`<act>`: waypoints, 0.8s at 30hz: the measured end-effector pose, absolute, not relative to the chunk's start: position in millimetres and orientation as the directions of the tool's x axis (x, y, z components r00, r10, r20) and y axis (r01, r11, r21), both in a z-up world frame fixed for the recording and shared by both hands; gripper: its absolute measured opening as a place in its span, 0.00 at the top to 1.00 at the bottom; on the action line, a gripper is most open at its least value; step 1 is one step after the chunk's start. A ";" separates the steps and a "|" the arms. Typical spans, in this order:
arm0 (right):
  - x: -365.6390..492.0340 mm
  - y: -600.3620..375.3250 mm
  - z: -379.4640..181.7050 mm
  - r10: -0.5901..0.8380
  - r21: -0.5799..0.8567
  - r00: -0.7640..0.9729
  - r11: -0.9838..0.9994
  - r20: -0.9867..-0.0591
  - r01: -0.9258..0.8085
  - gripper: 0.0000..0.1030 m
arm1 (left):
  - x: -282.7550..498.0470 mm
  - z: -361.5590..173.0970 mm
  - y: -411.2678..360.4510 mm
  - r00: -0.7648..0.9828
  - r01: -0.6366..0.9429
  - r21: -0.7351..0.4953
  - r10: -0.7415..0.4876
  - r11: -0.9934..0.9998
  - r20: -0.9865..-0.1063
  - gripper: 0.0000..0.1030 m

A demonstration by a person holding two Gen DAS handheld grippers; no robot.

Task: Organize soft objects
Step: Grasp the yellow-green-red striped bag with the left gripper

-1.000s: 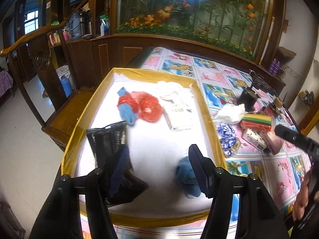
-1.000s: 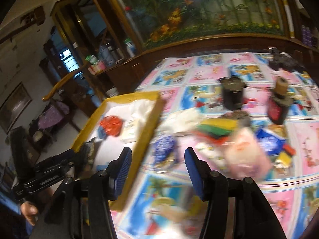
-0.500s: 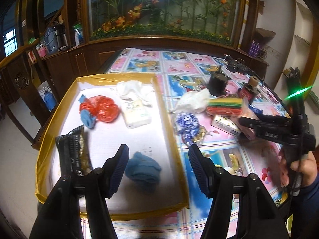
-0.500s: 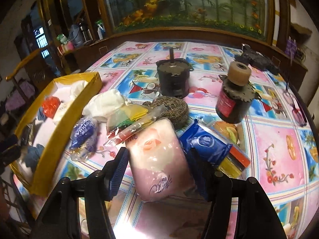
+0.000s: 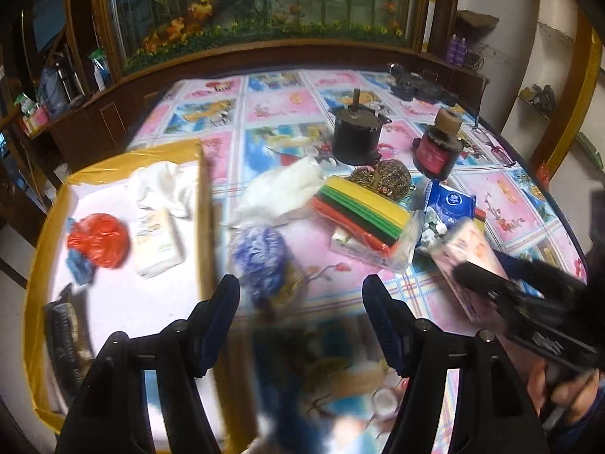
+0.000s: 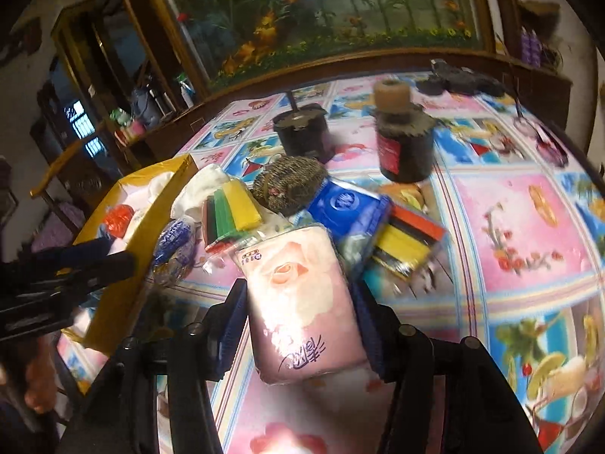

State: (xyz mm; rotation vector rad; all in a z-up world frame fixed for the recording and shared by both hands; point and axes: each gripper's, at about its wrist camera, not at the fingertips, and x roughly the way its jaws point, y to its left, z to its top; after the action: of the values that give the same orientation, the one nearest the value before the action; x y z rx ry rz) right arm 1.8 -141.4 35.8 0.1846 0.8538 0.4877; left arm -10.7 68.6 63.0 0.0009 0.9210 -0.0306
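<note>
A pink tissue pack [image 6: 302, 302] lies on the patterned tablecloth between the fingers of my right gripper [image 6: 298, 321]. Its jaws are closing and both pads touch the pack's sides. The left wrist view shows the same pack [image 5: 469, 242] under that gripper [image 5: 510, 291]. My left gripper [image 5: 302, 291] hangs over the table by the yellow-rimmed tray [image 5: 206, 208], jaws opening, nothing between them. A blue-white bundle [image 5: 259, 255] lies just ahead of it. In the tray lie a red bag [image 5: 99, 240], a white tissue pack [image 5: 157, 244], a white cloth [image 5: 162, 185] and a black packet [image 5: 64, 325].
On the table sit a stack of coloured sponges [image 5: 363, 212], a white bag [image 5: 283, 189], a wire scourer [image 5: 382, 179] and a blue pack [image 5: 450, 202]. Two dark cylindrical motors [image 5: 355, 140] [image 5: 436, 151] stand behind. A wooden cabinet borders the far side.
My left gripper swung right from over the tray to the table; the blue cloth stayed behind. My right gripper came down onto the pink tissue pack, which now sits between its fingers.
</note>
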 end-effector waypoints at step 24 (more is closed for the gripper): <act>-7.3 -184.9 35.7 0.610 0.544 0.575 0.779 -0.545 -0.310 0.42 | 86.1 38.5 58.5 0.487 -0.180 -0.203 -0.092 0.963 -0.869 0.56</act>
State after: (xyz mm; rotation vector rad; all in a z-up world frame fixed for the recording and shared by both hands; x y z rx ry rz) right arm -7.3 -184.9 35.7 0.4169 0.7885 0.5572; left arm 86.1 58.5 38.5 -0.2827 1.0652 0.0540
